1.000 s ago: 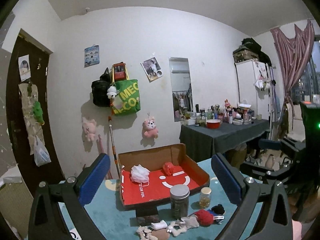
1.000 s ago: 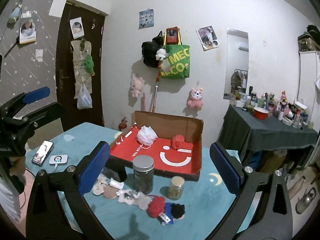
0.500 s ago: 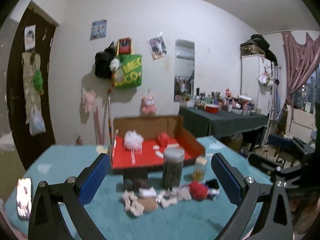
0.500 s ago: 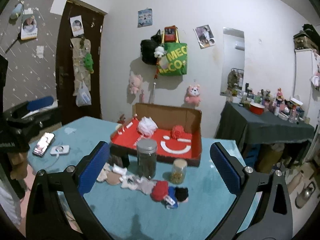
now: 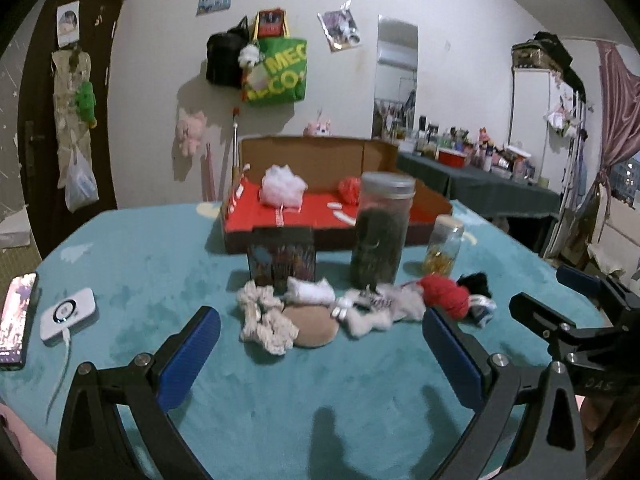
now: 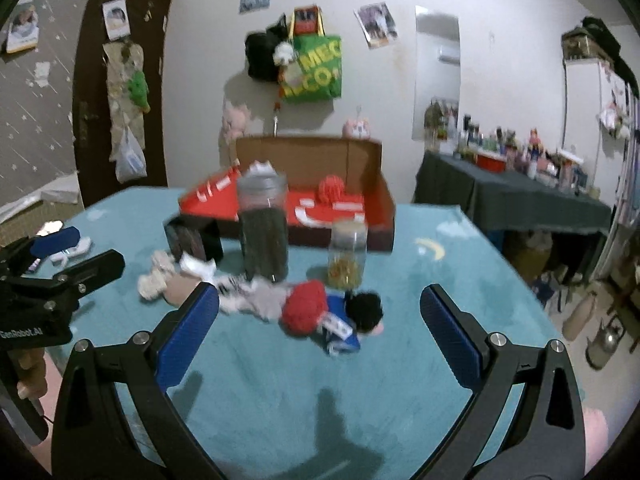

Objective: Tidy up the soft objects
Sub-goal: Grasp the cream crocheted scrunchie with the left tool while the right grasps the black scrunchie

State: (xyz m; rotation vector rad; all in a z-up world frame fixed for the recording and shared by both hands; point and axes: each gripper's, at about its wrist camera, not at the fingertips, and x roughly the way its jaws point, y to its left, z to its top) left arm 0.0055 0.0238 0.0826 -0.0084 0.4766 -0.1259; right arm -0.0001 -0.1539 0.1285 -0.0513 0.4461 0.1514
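Both tools were held wide apart and empty above the near edge of the worktop, the left tool aimed at the cream scrunchie, the right tool at the red pompom. The soft things were laid in a row mid-worktop, in front of two jars, presumably so each could be pinched singly. The red box, set toward the far edge with a white puff and a red puff inside, was judged the collecting place.
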